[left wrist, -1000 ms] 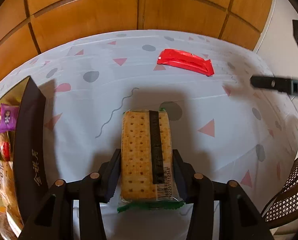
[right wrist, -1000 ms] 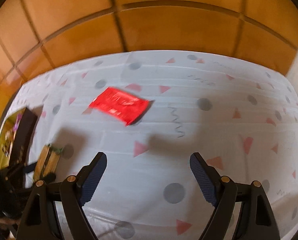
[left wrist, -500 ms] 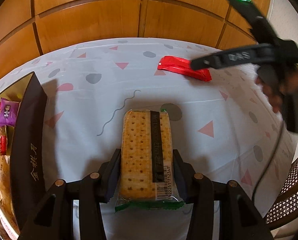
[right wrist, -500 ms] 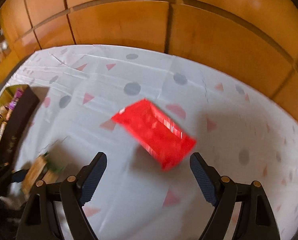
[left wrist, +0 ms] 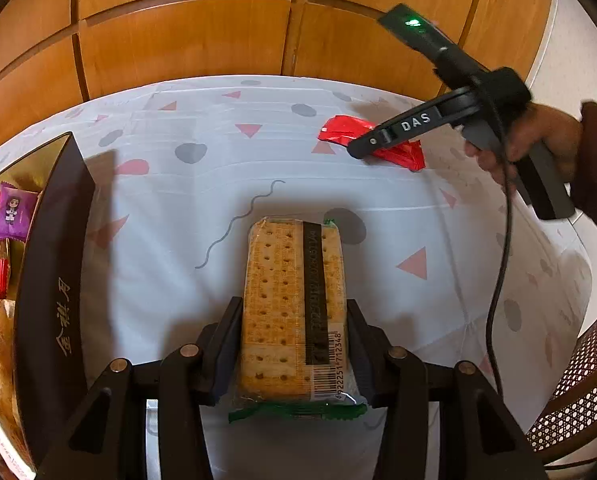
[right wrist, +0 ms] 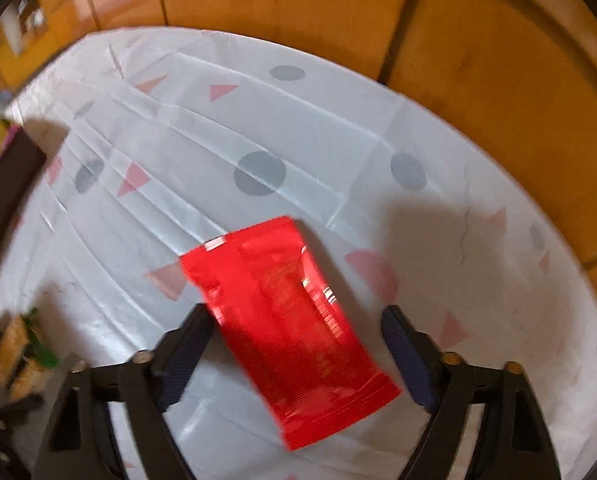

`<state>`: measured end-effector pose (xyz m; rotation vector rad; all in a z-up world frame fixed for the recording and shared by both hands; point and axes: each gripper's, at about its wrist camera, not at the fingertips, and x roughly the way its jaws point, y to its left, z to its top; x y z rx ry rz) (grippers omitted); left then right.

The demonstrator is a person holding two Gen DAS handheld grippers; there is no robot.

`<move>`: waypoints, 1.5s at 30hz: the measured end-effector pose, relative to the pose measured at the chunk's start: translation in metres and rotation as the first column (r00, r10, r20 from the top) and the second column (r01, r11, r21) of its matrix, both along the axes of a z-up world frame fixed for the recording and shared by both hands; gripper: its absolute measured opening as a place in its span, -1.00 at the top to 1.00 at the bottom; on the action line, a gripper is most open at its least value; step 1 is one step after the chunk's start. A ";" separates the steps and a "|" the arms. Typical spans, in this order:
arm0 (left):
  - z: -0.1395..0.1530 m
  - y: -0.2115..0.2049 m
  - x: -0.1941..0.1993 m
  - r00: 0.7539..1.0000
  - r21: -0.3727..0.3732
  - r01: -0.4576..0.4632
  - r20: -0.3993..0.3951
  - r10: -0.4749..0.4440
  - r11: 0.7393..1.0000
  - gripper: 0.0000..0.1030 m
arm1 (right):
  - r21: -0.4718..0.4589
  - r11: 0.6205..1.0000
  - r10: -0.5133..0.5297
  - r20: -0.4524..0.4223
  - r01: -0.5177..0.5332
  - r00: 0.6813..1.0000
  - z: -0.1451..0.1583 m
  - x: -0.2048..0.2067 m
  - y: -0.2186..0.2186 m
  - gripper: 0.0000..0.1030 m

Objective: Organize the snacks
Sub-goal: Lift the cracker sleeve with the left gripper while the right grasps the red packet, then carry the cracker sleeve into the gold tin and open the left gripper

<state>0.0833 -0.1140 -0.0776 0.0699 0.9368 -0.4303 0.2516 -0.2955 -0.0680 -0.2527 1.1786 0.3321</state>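
The left gripper is clamped on the cracker pack; its two pads press the long sides of the pack near the barcode end, and the pack sticks out straight ahead over the tablecloth; the dark snack box stands just to the left of it with other snacks inside. The right gripper is over the red packet, which lies flat on the cloth on the far right part of the table, well apart from the cracker pack; the right hand is much the nearer one to it. The jaws of the right gripper have just been closing, but they are not shut yet; the red packet lies between them; the left pad is at its edge, though I cannot tell if it touches, and the right pad is clear of it with a gap. The packet's long way runs slanted, from far-left to near-right, so it does not line up square with the jaws; I think the right gripper may need a little more turn, or the pads may catch a corner when they squeeze.
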 end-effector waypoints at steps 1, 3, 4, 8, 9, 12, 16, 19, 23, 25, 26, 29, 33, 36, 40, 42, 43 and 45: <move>0.000 0.000 -0.001 1.000 0.002 -0.002 0.004 0.002 1.000 0.05 | 0.015 1.000 -0.006 0.004 0.006 1.000 0.002 -0.005 0.000 -0.19; 0.000 -0.001 -0.002 1.000 0.007 -0.005 0.012 0.005 1.000 0.05 | 0.005 1.000 -0.008 0.003 0.008 1.000 0.004 -0.020 0.003 -0.02; 0.000 -0.001 -0.003 1.000 0.007 -0.006 0.014 0.006 1.000 0.05 | 0.011 1.000 -0.010 -0.014 0.010 1.000 0.005 -0.028 0.005 0.02; 0.000 0.000 -0.003 1.000 0.002 -0.006 0.016 0.006 1.000 0.05 | 0.015 1.000 0.003 -0.051 -0.002 0.999 0.005 -0.070 0.016 0.05; 0.000 0.000 -0.003 1.000 0.001 -0.008 0.016 0.007 1.000 0.05 | 0.016 1.000 -0.007 -0.057 0.008 0.998 0.005 -0.079 0.017 0.05; 0.000 -0.001 -0.004 1.000 0.009 -0.012 0.024 0.012 1.000 0.05 | 0.058 0.997 -0.045 -0.080 0.050 0.996 0.004 -0.115 0.019 0.04; 0.001 -0.004 -0.005 0.999 0.030 -0.030 0.030 0.029 0.999 0.05 | 0.072 0.997 -0.033 -0.053 0.036 0.998 0.003 -0.148 0.024 0.00; 0.001 -0.006 -0.006 0.999 0.050 -0.032 0.040 0.030 0.998 0.04 | 0.083 0.996 -0.017 -0.007 0.017 1.000 0.001 -0.158 0.021 0.00; 0.003 -0.007 -0.008 0.999 0.074 -0.040 0.037 0.038 0.996 0.07 | 0.089 0.996 0.014 0.040 -0.018 0.999 0.000 -0.167 0.018 -0.01; 0.003 -0.009 -0.008 0.998 0.083 -0.045 0.043 0.041 0.996 0.07 | 0.073 0.997 0.028 0.060 -0.032 0.998 0.000 -0.168 0.018 0.00; 0.003 -0.009 -0.009 0.998 0.090 -0.046 0.048 0.042 0.995 0.07 | 0.065 0.997 0.030 0.068 -0.035 0.997 0.000 -0.169 0.019 0.01; 0.005 -0.008 -0.010 0.998 0.088 -0.057 0.035 0.054 0.995 0.08 | 0.045 0.998 0.042 0.086 -0.046 0.995 0.000 -0.166 0.022 0.01; 0.012 -0.008 -0.019 0.998 0.103 -0.049 0.048 0.044 0.993 0.09 | 0.040 0.997 0.069 0.093 -0.073 0.993 -0.004 -0.154 0.032 0.01; 0.025 -0.010 -0.029 0.995 0.098 -0.038 0.095 0.028 0.994 0.09 | 0.046 0.997 0.064 0.087 -0.068 0.994 -0.003 -0.154 0.029 0.00; 0.049 -0.009 -0.042 0.989 0.073 -0.034 0.143 0.023 0.997 0.09 | 0.033 0.996 0.078 0.102 -0.082 0.992 -0.003 -0.155 0.032 -0.02; 0.057 -0.008 -0.047 0.986 0.073 -0.032 0.163 0.020 0.997 0.09 | 0.020 0.996 0.086 0.114 -0.089 0.990 -0.004 -0.157 0.034 -0.03; 0.062 -0.007 -0.049 0.986 0.074 -0.033 0.164 0.020 0.997 0.09 | 0.014 0.996 0.089 0.120 -0.091 0.989 -0.003 -0.158 0.035 -0.02; 0.066 -0.005 -0.050 0.987 0.072 -0.041 0.159 0.029 0.997 0.09 | 0.007 0.996 0.092 0.125 -0.094 0.988 -0.004 -0.159 0.036 -0.02</move>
